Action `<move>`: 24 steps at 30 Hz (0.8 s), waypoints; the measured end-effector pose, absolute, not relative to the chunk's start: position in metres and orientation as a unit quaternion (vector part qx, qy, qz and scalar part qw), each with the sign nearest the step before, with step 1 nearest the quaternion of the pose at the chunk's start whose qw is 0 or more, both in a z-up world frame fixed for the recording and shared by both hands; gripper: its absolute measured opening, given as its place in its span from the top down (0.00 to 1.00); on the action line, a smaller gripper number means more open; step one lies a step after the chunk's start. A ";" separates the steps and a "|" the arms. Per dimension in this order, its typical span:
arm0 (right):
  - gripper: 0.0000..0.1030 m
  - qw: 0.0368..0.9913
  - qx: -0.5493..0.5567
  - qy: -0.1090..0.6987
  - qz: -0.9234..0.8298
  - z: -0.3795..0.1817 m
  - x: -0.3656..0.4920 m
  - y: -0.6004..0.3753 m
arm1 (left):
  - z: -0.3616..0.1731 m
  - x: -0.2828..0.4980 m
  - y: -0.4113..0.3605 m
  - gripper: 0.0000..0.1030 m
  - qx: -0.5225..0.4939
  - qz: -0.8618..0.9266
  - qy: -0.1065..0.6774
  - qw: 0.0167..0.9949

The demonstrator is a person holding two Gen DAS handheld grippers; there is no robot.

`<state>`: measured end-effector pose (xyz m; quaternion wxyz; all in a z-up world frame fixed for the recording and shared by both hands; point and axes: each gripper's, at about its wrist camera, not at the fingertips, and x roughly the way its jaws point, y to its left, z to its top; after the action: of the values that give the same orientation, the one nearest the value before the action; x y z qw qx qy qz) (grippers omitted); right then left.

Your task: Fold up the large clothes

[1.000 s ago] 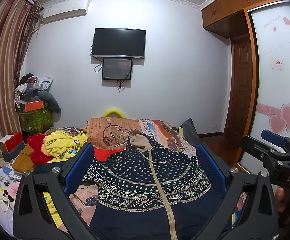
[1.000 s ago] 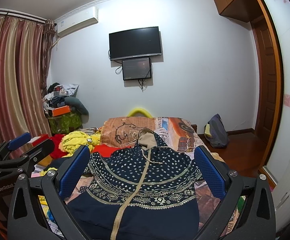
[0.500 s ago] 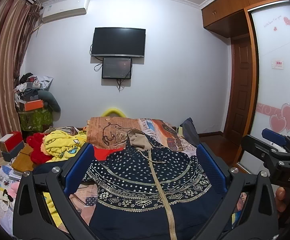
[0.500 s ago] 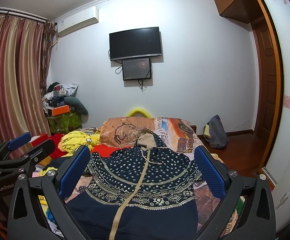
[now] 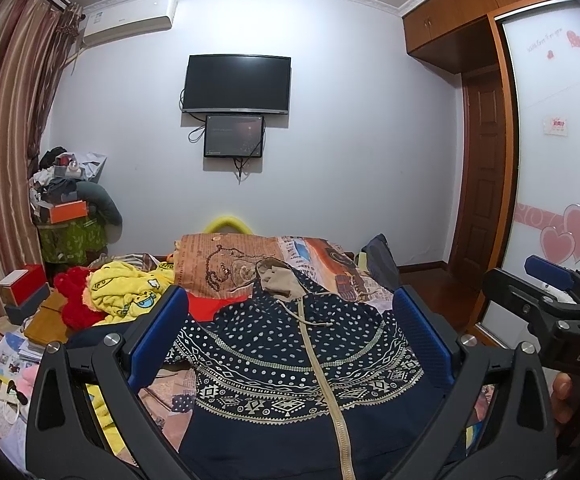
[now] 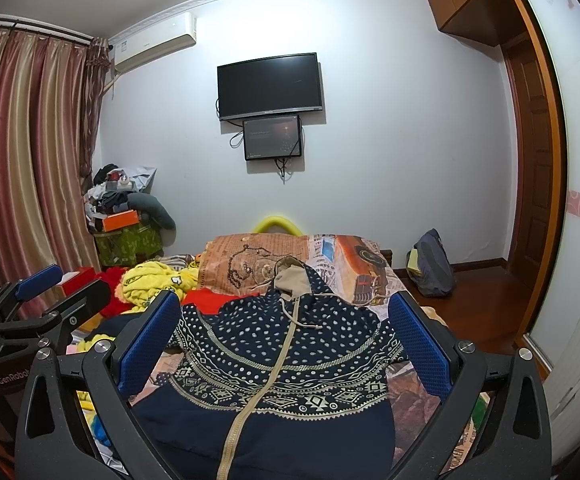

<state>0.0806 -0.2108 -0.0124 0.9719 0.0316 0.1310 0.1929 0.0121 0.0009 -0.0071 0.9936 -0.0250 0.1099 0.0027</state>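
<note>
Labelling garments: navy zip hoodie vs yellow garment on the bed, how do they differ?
The navy hoodie lies spread flat, zipper up, centred; the yellow garment is bunched in a heap at the left. The hoodie carries white dots and geometric bands; the yellow one shows cartoon prints. Neither is folded or gripped.

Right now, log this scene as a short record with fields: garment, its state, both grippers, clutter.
garment: navy patterned hooded jacket, zip front up, tan hood toward the far wall
state: spread flat on the bed, unfolded
left gripper: open, empty
right gripper: open, empty
clutter: yellow garment and red fabric at left
</note>
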 end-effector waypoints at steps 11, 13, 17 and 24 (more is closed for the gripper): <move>0.00 0.972 0.035 0.135 0.190 -0.015 0.083 -0.211 | -0.007 0.015 0.000 0.00 -0.019 0.005 0.111 0.994; 0.00 0.972 0.037 0.137 0.190 -0.015 0.084 -0.210 | -0.007 0.016 0.000 0.00 -0.020 0.004 0.112 0.993; 0.00 0.971 0.039 0.141 0.187 -0.015 0.087 -0.210 | -0.006 0.020 0.001 0.00 -0.014 0.005 0.112 0.994; 0.00 0.970 0.042 0.149 0.188 -0.015 0.101 -0.207 | -0.005 0.038 0.017 0.00 -0.025 0.008 0.116 0.993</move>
<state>0.1015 -0.2074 -0.0153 0.9699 0.0417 0.1494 0.1878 0.0378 0.0172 -0.0051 0.9929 -0.0245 0.1165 0.0084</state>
